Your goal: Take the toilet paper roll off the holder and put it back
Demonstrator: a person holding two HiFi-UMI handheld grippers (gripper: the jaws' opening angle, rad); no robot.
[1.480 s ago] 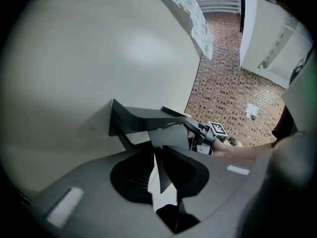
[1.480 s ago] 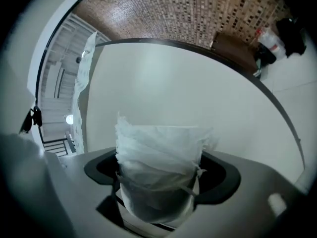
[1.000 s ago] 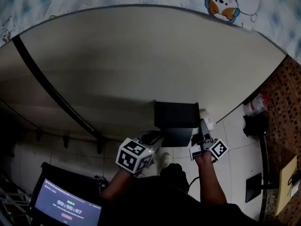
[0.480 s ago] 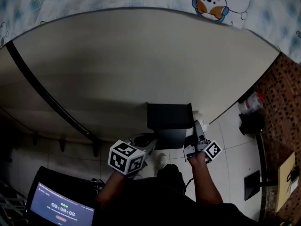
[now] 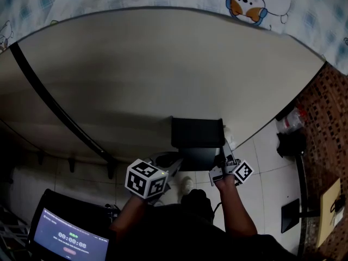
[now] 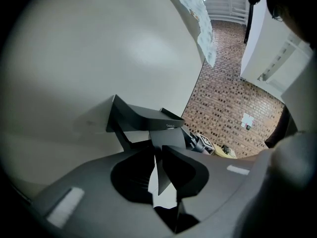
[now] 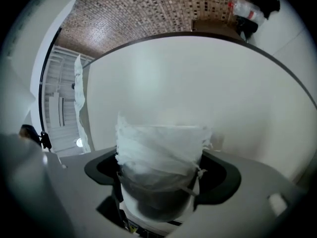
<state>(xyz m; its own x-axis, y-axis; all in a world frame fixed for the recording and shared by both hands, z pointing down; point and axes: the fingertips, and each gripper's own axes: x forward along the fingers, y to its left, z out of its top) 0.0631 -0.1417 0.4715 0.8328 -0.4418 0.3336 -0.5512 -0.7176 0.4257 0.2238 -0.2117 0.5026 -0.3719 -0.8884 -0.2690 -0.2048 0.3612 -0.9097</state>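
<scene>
Versus one second back: both grippers keep the same stations relative to the holder [image 5: 197, 134]; the head view has slid a little, and the counter on the screen [image 5: 69, 241] below-left of the holder has ticked up one second

Right gripper [image 7: 161, 173] – jaws spread wide and clamped on the toilet paper roll [image 7: 159, 143], one jaw on each flank, hollow core toward the camera, loose wrinkled sheet on the outside. Roll sits just beside the holder's right edge, bare wall [image 5: 163, 69] behind it

Left gripper [image 6: 158, 165] – jaws drawn together to a thin slit, nothing in them. It sits just below-left of the holder, pointing at the holder's underside, not touching it

Edges and room:
- Holder is black, fixed to the wall, flat shelf on top
- Above the holder: open plain wall up to a printed cloth [image 5: 250, 7]
- Left of the holder: clear wall as far as a dark slanting strip [image 5: 60, 107], well apart
- Right of the holder: the wall ends near by, then tiled floor [image 5: 266, 156] and a brick-pattern wall [image 5: 326, 118]
- Tightest spot is under the holder, between the two grippers
</scene>
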